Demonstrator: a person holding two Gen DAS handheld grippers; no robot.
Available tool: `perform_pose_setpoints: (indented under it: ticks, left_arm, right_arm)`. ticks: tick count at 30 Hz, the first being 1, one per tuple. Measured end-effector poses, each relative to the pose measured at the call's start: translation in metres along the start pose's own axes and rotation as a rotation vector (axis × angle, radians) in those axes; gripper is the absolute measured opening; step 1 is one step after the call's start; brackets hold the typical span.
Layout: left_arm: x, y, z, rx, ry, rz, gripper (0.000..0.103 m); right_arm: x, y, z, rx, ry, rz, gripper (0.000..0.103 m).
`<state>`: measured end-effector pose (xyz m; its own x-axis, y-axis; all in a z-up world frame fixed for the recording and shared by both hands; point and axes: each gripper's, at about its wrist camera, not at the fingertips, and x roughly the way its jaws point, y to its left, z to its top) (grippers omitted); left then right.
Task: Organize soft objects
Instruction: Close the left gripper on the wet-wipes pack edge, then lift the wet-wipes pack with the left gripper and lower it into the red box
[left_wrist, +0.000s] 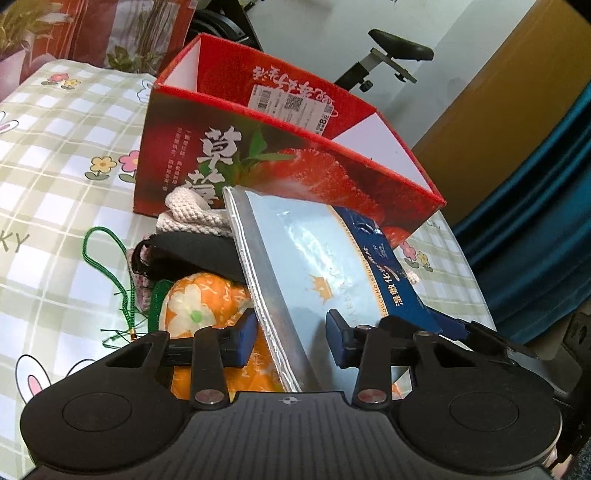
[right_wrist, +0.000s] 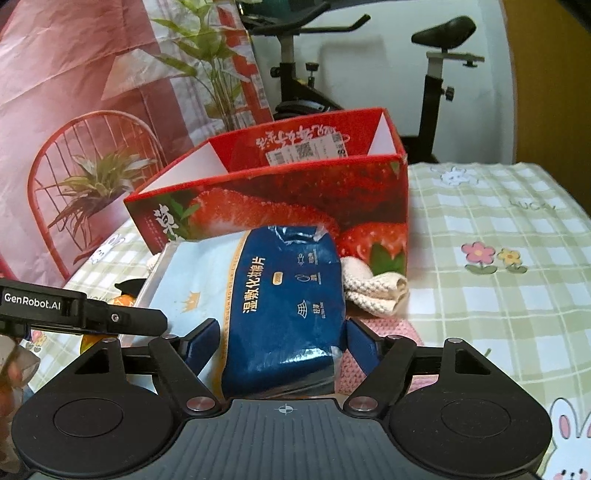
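Resting tilted on the heap of soft things, the blue-and-white pack of cotton pads (right_wrist: 284, 306) is leaning up against the front wall of the red strawberry box (right_wrist: 280, 195), which is standing open and looks empty inside. The right gripper (right_wrist: 282, 343) is straddling the pack's blue end, its blue pads sitting right at the wrapper on both sides; it looks like a wide hold on the pack, though I cannot be sure the pads are pressing and not just touching. The left gripper (left_wrist: 291, 338) is coming at the pack's silvery sealed edge (left_wrist: 266, 295), jaws partly closed with a clear gap: the left pad is touching or nearly touching that edge, while the right pad is standing off the pack's face, so it is not gripping yet.

Under and beside the pack an orange flowered pouch (left_wrist: 195, 306), a black fabric piece (left_wrist: 192, 247), a cream knitted piece (left_wrist: 188, 214) and a green tasselled cord (left_wrist: 99, 254) are lying on the checked tablecloth (left_wrist: 55, 147); a pink knitted cloth (right_wrist: 384, 332) is showing beside the right gripper.

To do this well, the person should be closing both grippers gently until the crinkly wrapper stops sliding, then lifting the pack level and clear of the box's front rim before lowering it inside. Squeezing hard would only crush it, and lifting by the thin sealed edge alone risks the pack slipping or swinging. Dragging the cord along is worth watching for.
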<state>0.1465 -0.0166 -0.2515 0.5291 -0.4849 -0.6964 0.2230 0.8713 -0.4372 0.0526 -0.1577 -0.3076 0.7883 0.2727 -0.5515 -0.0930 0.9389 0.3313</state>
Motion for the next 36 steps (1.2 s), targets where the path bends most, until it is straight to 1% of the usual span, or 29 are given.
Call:
perform_pose_setpoints:
  ticks: [2,4,5,6,7,9,10,11,12,15,22,26,30,33,36]
  left_arm:
    - [0.003,-0.001,0.000,0.006,0.008,-0.003,0.043]
    - [0.004,-0.003,0.000,0.015,0.010,-0.008,0.041]
    - [0.002,-0.003,0.000,0.017,0.007,-0.018,0.038]
    - [0.001,-0.003,0.000,0.020,0.001,-0.019,0.029]
    - [0.000,-0.003,0.001,0.025,-0.005,-0.015,0.020]
    - [-0.004,-0.003,0.003,0.032,-0.019,-0.018,0.015]
    - [-0.007,-0.004,0.003,0.039,-0.029,-0.023,0.013]
    - [-0.010,-0.005,0.004,0.049,-0.037,-0.028,0.012]
    - [-0.013,-0.006,0.004,0.059,-0.046,-0.034,0.012]
    - [-0.021,-0.010,0.007,0.086,-0.074,-0.043,0.011]
    - [-0.044,-0.018,0.020,0.124,-0.155,-0.055,0.011]
    - [-0.052,-0.026,0.039,0.164,-0.204,-0.062,0.011]
    - [-0.052,-0.030,0.065,0.170,-0.236,-0.081,0.011]
    - [-0.047,-0.032,0.083,0.196,-0.259,-0.072,0.011]
    - [-0.034,-0.030,0.101,0.199,-0.259,-0.071,0.011]
  right_arm:
    - [0.003,0.000,0.000,0.013,0.011,0.008,0.072]
    - [0.003,0.003,-0.001,0.006,0.013,0.012,0.068]
    - [0.001,0.005,-0.001,-0.006,0.007,0.017,0.063]
    - [-0.001,0.007,0.000,-0.017,0.003,0.018,0.059]
    - [-0.003,0.008,0.001,-0.027,-0.003,0.017,0.057]
    - [-0.007,0.010,0.003,-0.039,-0.016,0.023,0.049]
    - [-0.010,0.010,0.004,-0.042,-0.024,0.032,0.048]
    - [-0.013,0.011,0.006,-0.045,-0.031,0.038,0.044]
    - [-0.016,0.012,0.007,-0.051,-0.040,0.044,0.042]
    - [-0.024,0.018,0.012,-0.077,-0.069,0.058,0.039]
    - [-0.043,0.029,0.032,-0.125,-0.153,0.067,0.037]
    - [-0.048,0.034,0.052,-0.153,-0.195,0.071,0.037]
    - [-0.047,0.037,0.077,-0.177,-0.235,0.072,0.037]
    - [-0.042,0.038,0.095,-0.197,-0.263,0.064,0.037]
    - [-0.031,0.035,0.113,-0.209,-0.279,0.052,0.037]
